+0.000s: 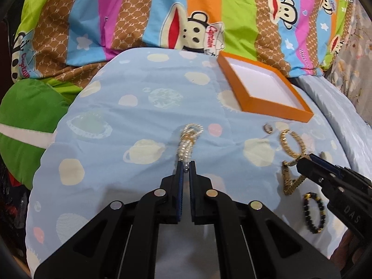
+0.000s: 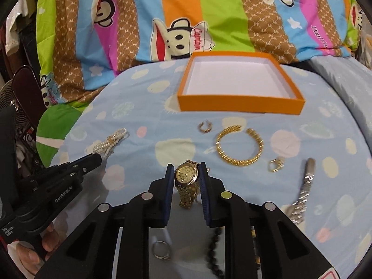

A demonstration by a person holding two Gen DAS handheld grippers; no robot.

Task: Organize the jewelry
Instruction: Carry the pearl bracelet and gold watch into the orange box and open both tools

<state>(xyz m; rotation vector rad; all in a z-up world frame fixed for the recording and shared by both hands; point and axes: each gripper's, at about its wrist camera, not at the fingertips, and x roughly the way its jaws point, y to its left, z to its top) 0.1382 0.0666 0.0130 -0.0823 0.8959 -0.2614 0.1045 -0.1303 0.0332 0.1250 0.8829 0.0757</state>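
An empty orange box with a white inside [image 1: 276,103] [image 2: 239,103] lies on the blue bedspread. My left gripper [image 1: 185,165] is shut on the near end of a pearl bracelet [image 1: 187,143], which also shows in the right wrist view [image 2: 109,143]. My right gripper [image 2: 187,169] is shut on a gold watch [image 2: 187,174] at its case; in the left wrist view the right gripper [image 1: 304,160] sits over the watch's band [image 1: 290,181]. A gold bangle [image 2: 239,145] [image 1: 288,144] lies just beyond the watch.
A small ring [image 2: 205,126], a gold ring [image 2: 276,164], a silver watch [image 2: 302,193], a black bead bracelet [image 1: 314,212] and a silver ring [image 2: 161,250] lie around on the bedspread. A striped cartoon quilt [image 2: 209,11] rises behind the box.
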